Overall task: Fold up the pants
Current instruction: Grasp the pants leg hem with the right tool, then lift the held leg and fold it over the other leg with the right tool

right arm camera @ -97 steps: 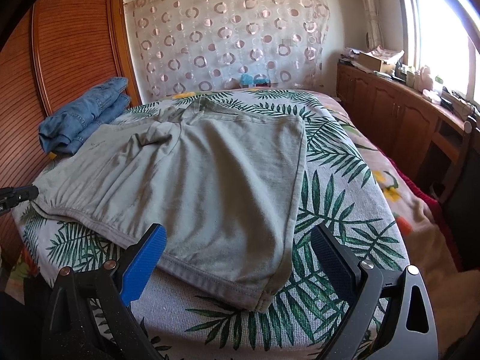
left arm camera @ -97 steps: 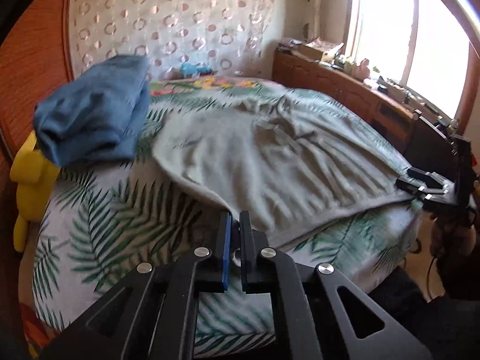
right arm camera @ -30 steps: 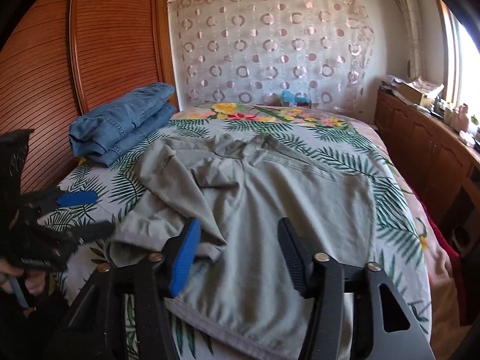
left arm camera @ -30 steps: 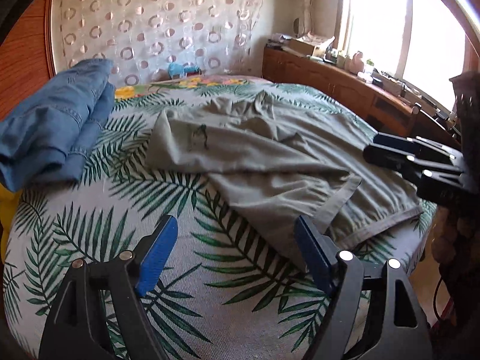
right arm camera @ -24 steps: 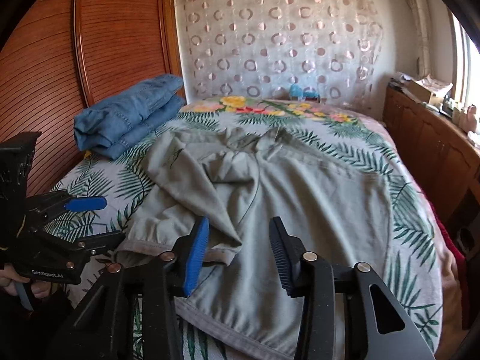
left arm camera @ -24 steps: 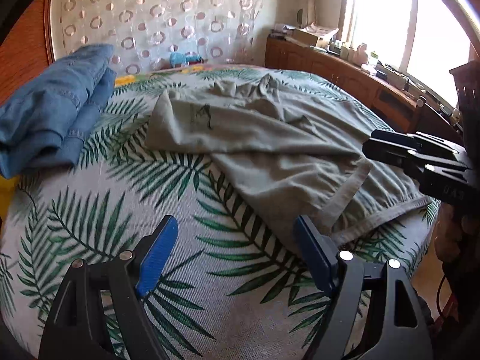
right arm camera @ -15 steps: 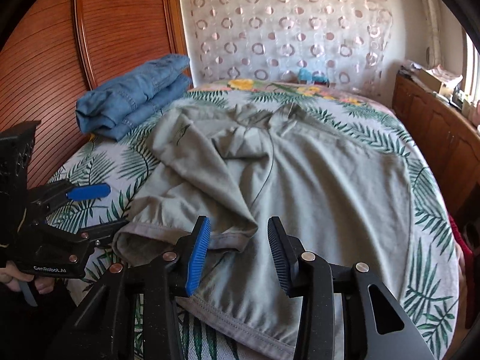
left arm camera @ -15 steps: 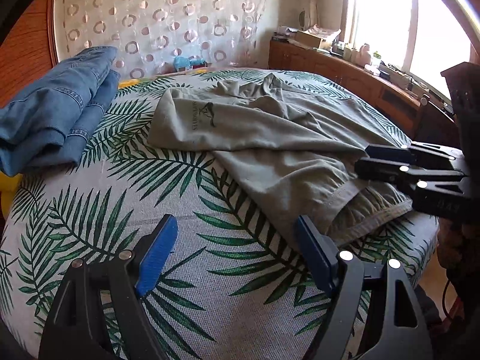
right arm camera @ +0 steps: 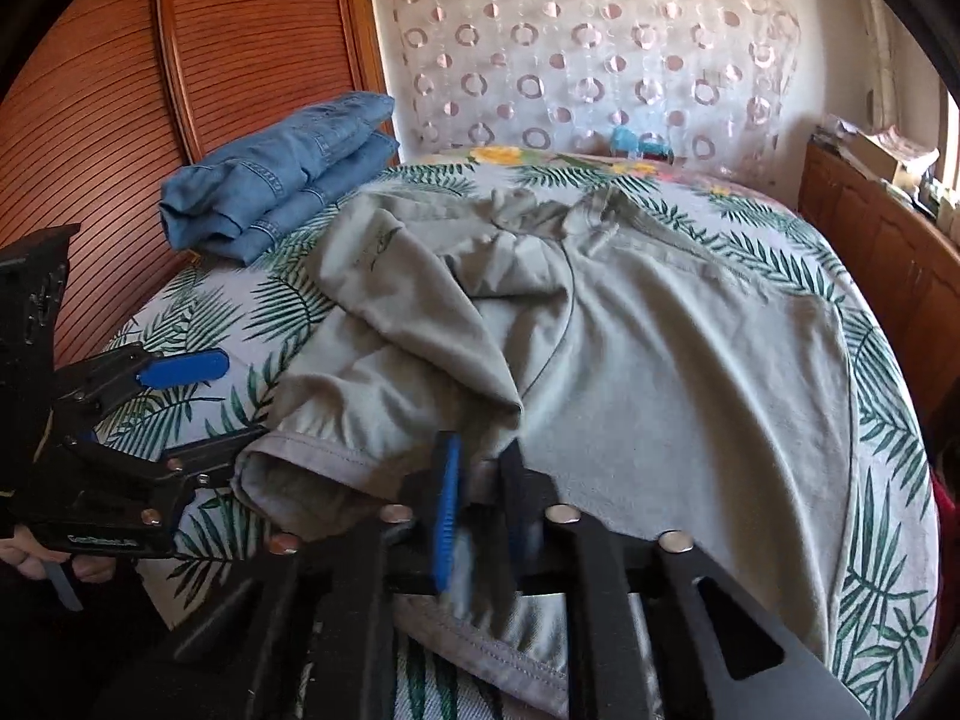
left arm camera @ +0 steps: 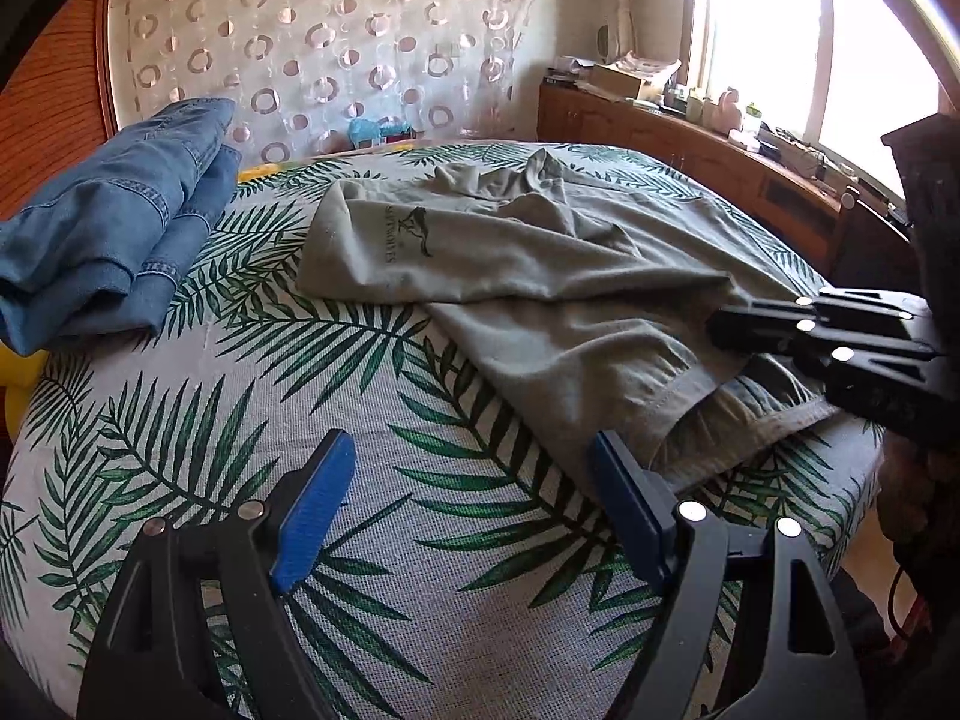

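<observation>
Left gripper (left arm camera: 471,516): jaws spread wide, holding nothing, poised over bare bedspread (left arm camera: 252,420) just short of the pants' near hem. Its right finger (left arm camera: 627,504) sits just beside that hem; whether it touches cannot be told.

Right gripper (right arm camera: 480,510): jaws drawn nearly together on a fold of the pants (right arm camera: 630,360) at their near edge. The image is blurred here, so the exact bite is hard to make out. In the left view this gripper (left arm camera: 720,324) reaches in from the right and covers part of the cloth.

The pants, grey-green, lie across the middle of the bed, one leg flopped diagonally over the rest, a small dark logo (left arm camera: 408,231) facing up. The cuff nearest the left gripper gapes open.

Open room: left of the pants, bedspread runs clear to the jeans (left arm camera: 114,222); right of the pants, a narrower strip of it runs along the bed's edge.

Surroundings: the folded jeans are stacked at the bed's left side, well apart from the pants, against a wooden panel (right arm camera: 180,90). A circle-patterned curtain (right arm camera: 588,48) hangs beyond the pants. A cluttered wooden cabinet (left arm camera: 690,144) runs along the right, below the window (left arm camera: 810,42).

The pants' near hem is hidden behind the right gripper's body.
</observation>
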